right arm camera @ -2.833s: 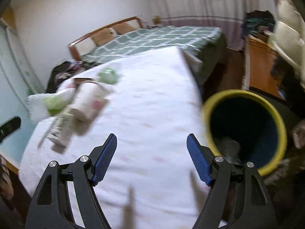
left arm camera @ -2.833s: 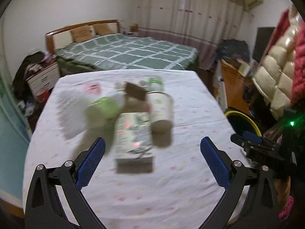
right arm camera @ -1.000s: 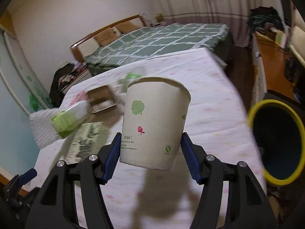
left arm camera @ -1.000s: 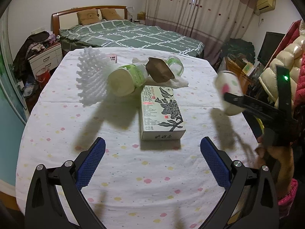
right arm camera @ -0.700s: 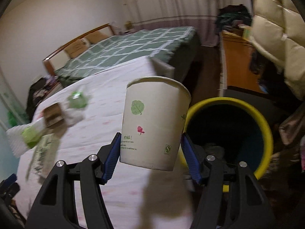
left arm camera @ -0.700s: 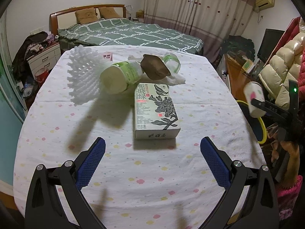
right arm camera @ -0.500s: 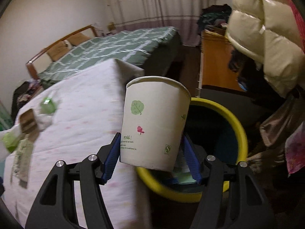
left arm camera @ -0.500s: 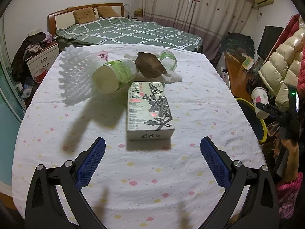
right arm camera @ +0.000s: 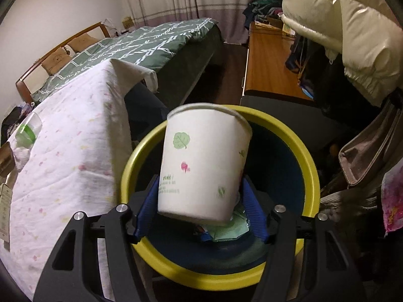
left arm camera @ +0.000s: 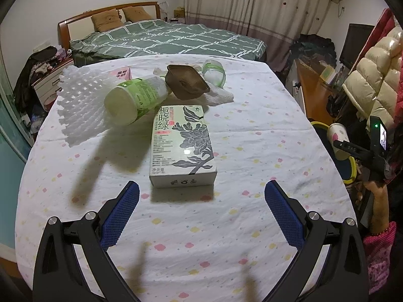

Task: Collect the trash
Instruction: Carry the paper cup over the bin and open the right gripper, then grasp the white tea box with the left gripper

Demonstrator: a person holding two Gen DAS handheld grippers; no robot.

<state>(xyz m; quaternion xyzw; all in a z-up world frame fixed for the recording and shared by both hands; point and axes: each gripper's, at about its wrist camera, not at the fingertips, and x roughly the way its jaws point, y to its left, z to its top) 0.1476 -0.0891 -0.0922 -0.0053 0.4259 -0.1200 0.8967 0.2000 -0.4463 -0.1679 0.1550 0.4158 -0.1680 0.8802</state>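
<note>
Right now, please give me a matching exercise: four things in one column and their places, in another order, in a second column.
1. paper cup
2. tea box
3. green-label bottle
4. brown tray

A. lying on its side beside the white foam sheet
B. between the right gripper fingers, above the yellow-rimmed bin
C. tilted, behind the box
D. flat on the tablecloth, nearest the left gripper

Pairs: 1-B, 2-D, 3-A, 4-C

A bedroom: a bed (left arm camera: 161,37) with green checked bedding and wooden headboard (left arm camera: 108,12), curtains (left arm camera: 254,2) behind, a nightstand (left arm camera: 50,80) at left, white walls, dark floor (right arm camera: 231,75)
</note>
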